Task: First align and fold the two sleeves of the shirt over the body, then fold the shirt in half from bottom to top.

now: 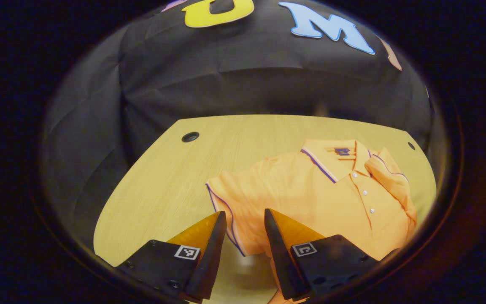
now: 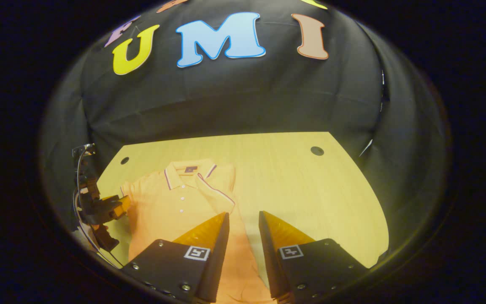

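An orange polo shirt (image 1: pixel 310 190) lies face up on the wooden table (image 1: pixel 234 143), collar toward the far wall. One sleeve (image 1: pixel 390 175) is folded over the body beside the button placket. The other sleeve (image 1: pixel 226 200) still spreads flat to the side. My left gripper (image 1: pixel 245 219) stands open just above that flat sleeve's trimmed hem. In the right gripper view the shirt (image 2: pixel 175 202) sits left of centre, with the folded sleeve (image 2: pixel 220 188) on its chest. My right gripper (image 2: pixel 243 219) is open over the shirt's side edge. The left gripper (image 2: pixel 106 209) shows at the shirt's far sleeve.
The table (image 2: pixel 310 190) has a round cable hole (image 2: pixel 317 150) at one back corner and another hole (image 2: pixel 124 160) at the other. Black cloth walls close in behind and at both sides. Bare wood stretches to the right of the shirt in the right gripper view.
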